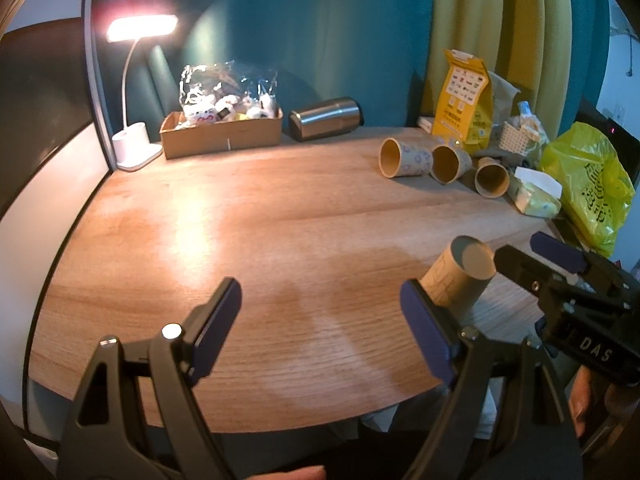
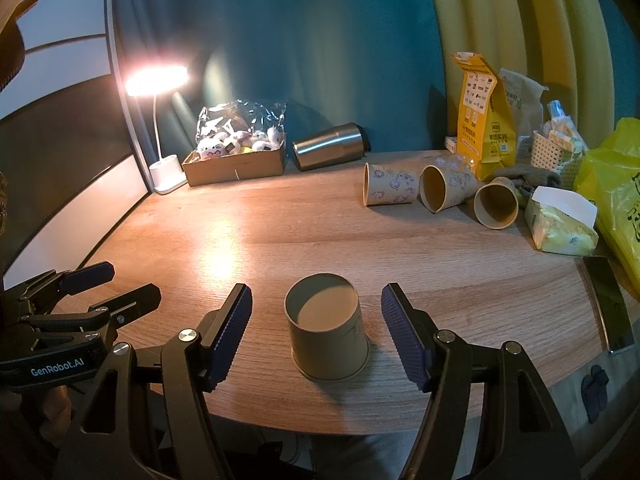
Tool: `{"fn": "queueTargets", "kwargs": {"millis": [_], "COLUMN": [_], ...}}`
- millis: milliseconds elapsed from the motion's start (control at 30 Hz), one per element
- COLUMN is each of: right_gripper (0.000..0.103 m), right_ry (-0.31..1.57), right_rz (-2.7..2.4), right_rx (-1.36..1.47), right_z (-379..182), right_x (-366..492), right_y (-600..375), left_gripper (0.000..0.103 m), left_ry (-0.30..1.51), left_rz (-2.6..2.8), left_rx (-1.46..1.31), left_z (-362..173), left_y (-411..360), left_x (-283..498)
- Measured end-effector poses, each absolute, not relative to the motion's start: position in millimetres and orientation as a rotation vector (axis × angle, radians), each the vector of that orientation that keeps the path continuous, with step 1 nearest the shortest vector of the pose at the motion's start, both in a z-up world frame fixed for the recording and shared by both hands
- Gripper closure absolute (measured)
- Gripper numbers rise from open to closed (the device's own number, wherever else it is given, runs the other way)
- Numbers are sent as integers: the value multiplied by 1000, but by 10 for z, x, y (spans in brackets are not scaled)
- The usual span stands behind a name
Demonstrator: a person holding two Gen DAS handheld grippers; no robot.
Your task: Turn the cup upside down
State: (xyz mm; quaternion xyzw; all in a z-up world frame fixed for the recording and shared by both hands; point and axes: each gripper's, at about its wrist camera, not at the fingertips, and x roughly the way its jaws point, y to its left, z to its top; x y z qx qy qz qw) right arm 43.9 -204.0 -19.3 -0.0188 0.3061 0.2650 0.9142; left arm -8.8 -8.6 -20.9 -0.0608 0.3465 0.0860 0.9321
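A tan paper cup (image 2: 327, 330) stands upside down on the wooden table (image 2: 280, 240) near its front edge, base up. My right gripper (image 2: 316, 320) is open, its jaws on either side of the cup without touching it. The same cup (image 1: 460, 276) shows in the left wrist view, just beyond my left gripper's right finger. My left gripper (image 1: 320, 308) is open and empty over bare table. Three more paper cups (image 2: 436, 192) lie on their sides at the back right; they also show in the left wrist view (image 1: 440, 162).
At the back stand a lit desk lamp (image 2: 158, 80), a cardboard box of toys (image 2: 236, 160) and a steel tumbler on its side (image 2: 330, 152). Snack bags, a white basket, a tissue pack (image 2: 560, 220) and a yellow plastic bag (image 2: 616, 184) crowd the right. A phone (image 2: 610, 304) lies at the right edge.
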Motion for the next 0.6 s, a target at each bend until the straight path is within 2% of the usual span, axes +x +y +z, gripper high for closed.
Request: {"fn": "queueTargets", "kwargs": {"millis": [600], "right_gripper": [33], "right_ry": [641], "right_rz": [542], "right_rx": [-38], "right_z": [-206], "right_x": [454], "right_y": [-2061], "left_gripper": [20], "left_ry": [697], "left_rz": [157], "left_rx": [-124], "left_z": [-178], "left_y": [-132], "left_x": [-101]}}
